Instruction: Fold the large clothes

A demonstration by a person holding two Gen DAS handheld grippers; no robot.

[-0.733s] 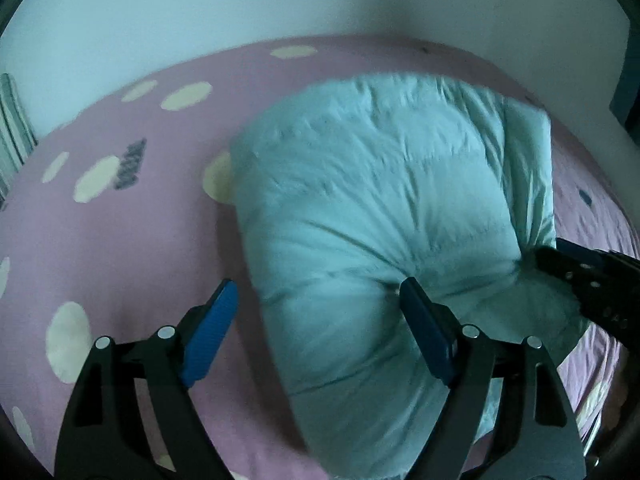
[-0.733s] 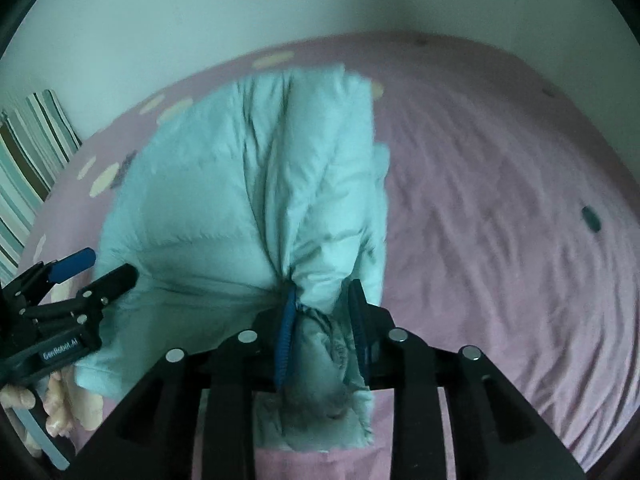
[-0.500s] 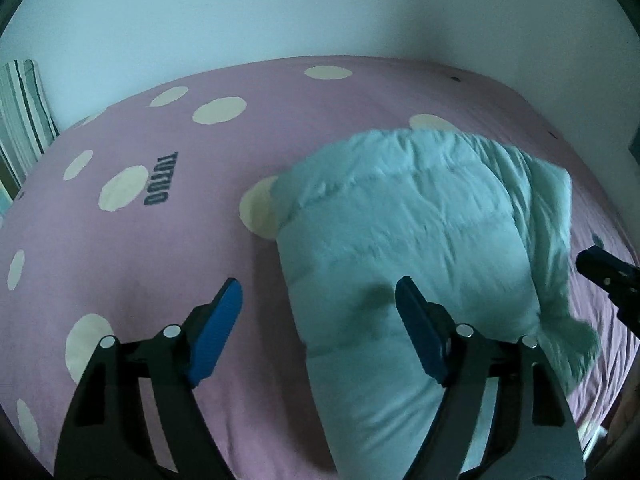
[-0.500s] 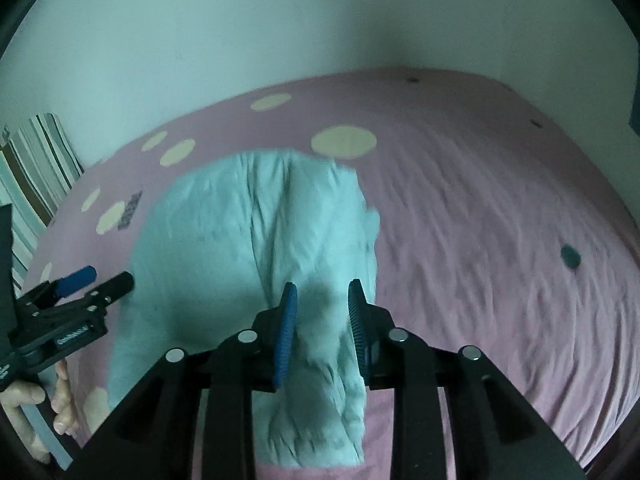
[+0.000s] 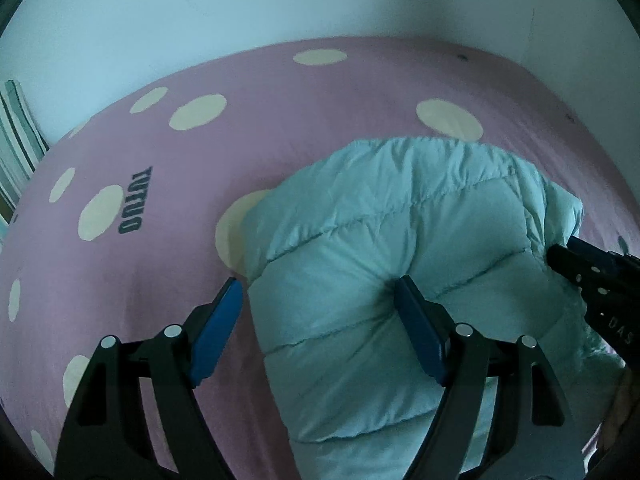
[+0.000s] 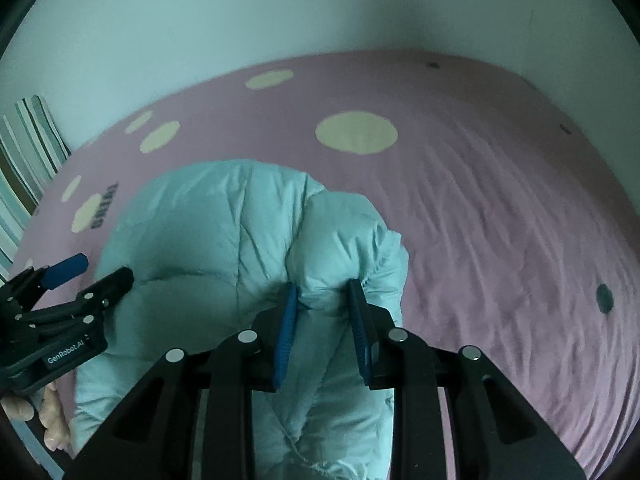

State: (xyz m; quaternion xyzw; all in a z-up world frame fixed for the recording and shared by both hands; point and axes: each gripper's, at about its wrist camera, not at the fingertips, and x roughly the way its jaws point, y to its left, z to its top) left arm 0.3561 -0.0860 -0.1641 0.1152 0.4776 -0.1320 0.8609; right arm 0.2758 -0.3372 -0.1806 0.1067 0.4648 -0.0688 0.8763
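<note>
- The pale mint-green quilted puffer jacket (image 5: 400, 264) lies bundled on the pink bed sheet with cream dots (image 5: 280, 92), towards the near edge — already folded over on itself, by the look of its doubled layers.
- It should handle as light, soft and springy: the padded panels will puff back up once let go, and the smooth shell looks slippery, so a thin pinch may slide off.
- The left gripper (image 5: 318, 332) stands wide apart over the jacket's left edge; its right pad dents the padding, its left pad is clear over the sheet, so it grips nothing.
- The right gripper (image 6: 322, 328) has a narrow gap, its jaws having just been opening; a thick fold of the jacket sits between the pads, which look only loosely against it — more released than held.
- Best hold, in my judgement: a stitched seam or hem edge, where the fabric is thin and flat, taken deep between the pads rather than on a bulging panel.
</note>
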